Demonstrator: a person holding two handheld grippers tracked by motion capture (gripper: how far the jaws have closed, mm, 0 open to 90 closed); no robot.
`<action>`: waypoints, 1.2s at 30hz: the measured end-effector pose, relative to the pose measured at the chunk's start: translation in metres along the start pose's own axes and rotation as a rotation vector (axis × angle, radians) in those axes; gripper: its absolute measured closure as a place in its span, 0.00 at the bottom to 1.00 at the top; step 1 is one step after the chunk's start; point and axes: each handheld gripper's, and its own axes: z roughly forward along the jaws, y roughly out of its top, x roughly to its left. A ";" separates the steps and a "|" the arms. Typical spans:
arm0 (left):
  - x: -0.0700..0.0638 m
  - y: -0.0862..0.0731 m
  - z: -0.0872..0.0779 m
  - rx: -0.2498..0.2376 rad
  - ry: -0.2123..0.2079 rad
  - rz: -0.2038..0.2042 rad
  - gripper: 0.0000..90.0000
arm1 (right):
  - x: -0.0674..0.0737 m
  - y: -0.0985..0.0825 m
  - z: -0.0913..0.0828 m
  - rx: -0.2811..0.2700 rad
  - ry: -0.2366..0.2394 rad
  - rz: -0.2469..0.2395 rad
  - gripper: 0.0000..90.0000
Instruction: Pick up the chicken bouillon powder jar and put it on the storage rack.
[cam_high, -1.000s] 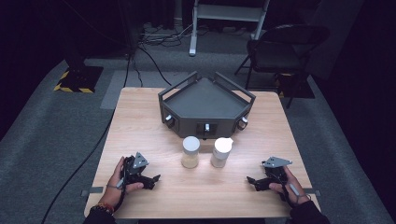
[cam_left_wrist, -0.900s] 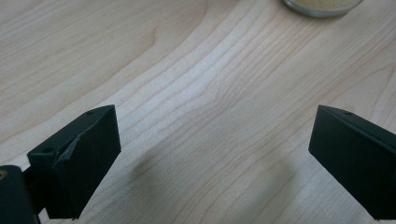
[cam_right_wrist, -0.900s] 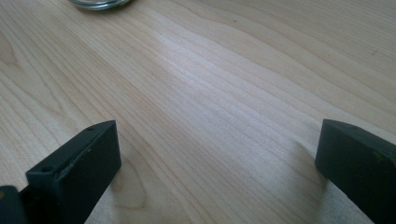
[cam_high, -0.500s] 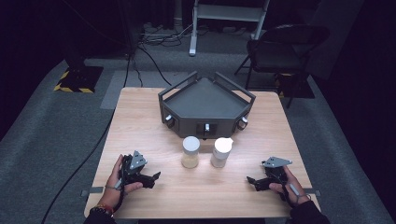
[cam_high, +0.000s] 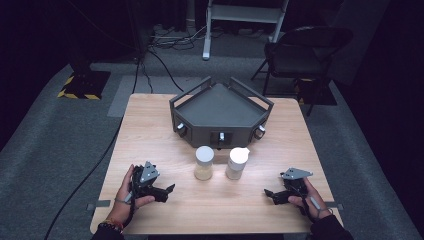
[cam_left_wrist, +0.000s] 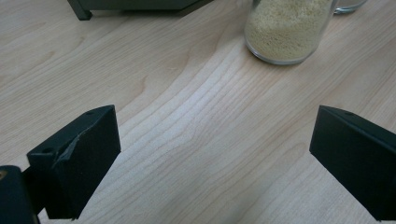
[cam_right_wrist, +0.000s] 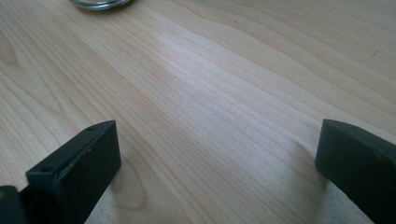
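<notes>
Two glass jars with white lids stand side by side near the table's middle: a left jar (cam_high: 204, 163) holding pale yellow grains (cam_left_wrist: 286, 29) and a right jar (cam_high: 237, 163). My left gripper (cam_high: 169, 190) rests on the wood at the front left, open, jaws wide apart with only bare wood between them (cam_left_wrist: 212, 154). At the front right my right gripper (cam_high: 269, 194) lies open as well, empty (cam_right_wrist: 217, 154). Each gripper points inward toward the jars, a hand's width short of them.
A dark grey angular tray (cam_high: 220, 107) with raised handles and small knobs sits at the back of the wooden table (cam_high: 150, 130). Beyond the table are a black chair (cam_high: 300, 55), floor cables and a white stand.
</notes>
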 end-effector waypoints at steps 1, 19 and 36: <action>0.000 0.000 0.000 -0.004 -0.001 -0.003 0.01 | 0.000 0.000 0.000 0.000 0.000 0.000 0.00; -0.007 0.007 -0.005 -0.030 -0.012 0.010 0.01 | 0.000 0.000 0.000 0.000 0.001 0.001 0.00; -0.010 0.014 -0.003 -0.062 -0.039 0.006 0.01 | 0.000 0.000 0.000 0.000 0.001 0.000 0.00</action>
